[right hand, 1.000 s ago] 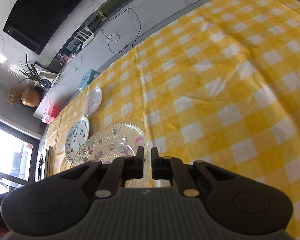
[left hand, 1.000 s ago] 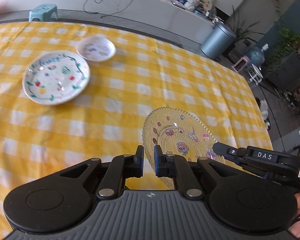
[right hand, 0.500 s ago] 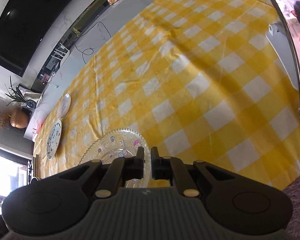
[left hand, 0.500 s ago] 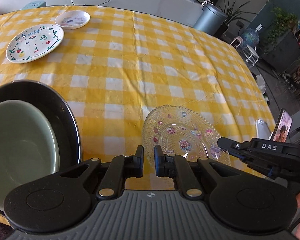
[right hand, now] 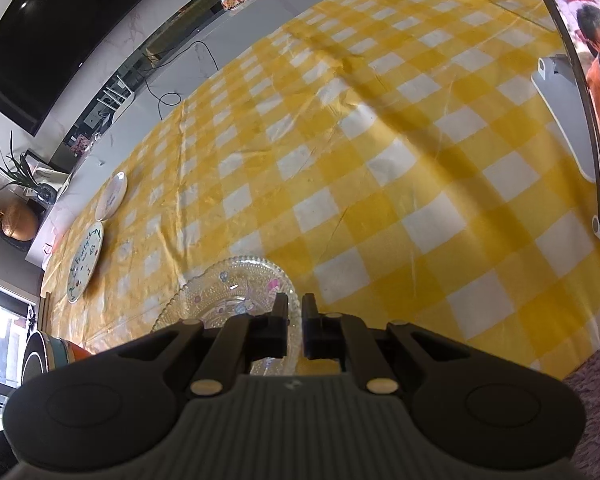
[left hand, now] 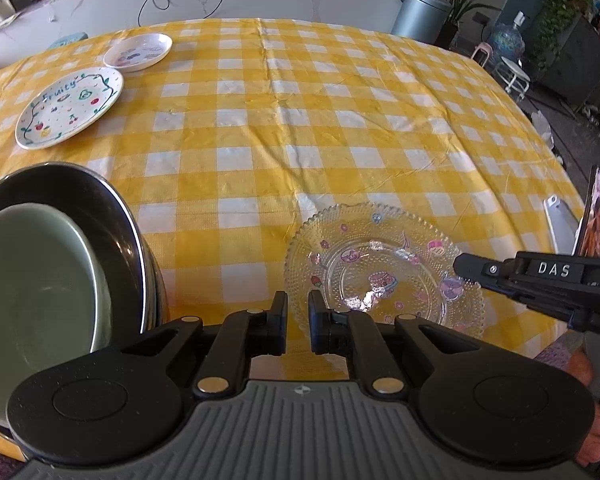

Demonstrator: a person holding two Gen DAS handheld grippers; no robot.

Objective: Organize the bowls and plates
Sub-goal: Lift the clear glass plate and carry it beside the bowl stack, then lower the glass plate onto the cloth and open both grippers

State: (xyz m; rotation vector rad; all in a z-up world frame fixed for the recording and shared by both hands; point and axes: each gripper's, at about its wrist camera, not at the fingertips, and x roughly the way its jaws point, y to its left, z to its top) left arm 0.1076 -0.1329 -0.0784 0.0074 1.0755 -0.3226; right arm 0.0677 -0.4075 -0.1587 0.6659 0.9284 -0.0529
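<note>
A clear glass plate (left hand: 384, 276) with cartoon stickers lies low over the yellow checked cloth near the table's front edge. My left gripper (left hand: 298, 312) is shut on its left rim. My right gripper (left hand: 466, 266) reaches in from the right and is shut on the opposite rim. In the right wrist view the glass plate (right hand: 228, 292) runs into the narrow gap of the right gripper (right hand: 295, 312). A green bowl (left hand: 28, 280) sits inside a black bowl (left hand: 112, 208) at the left. A "Fruity" plate (left hand: 70, 106) and a small white dish (left hand: 138, 52) lie at the far left.
A phone on a stand (left hand: 598, 216) stands at the table's right edge, large in the right wrist view as the phone (right hand: 580, 80). A hand (left hand: 592, 408) holds the right gripper's handle. A bin and plants stand beyond the table.
Both grippers carried the glass plate back toward the front edge and lowered it, levelling it out. The black and green bowls and the phone came into view.
</note>
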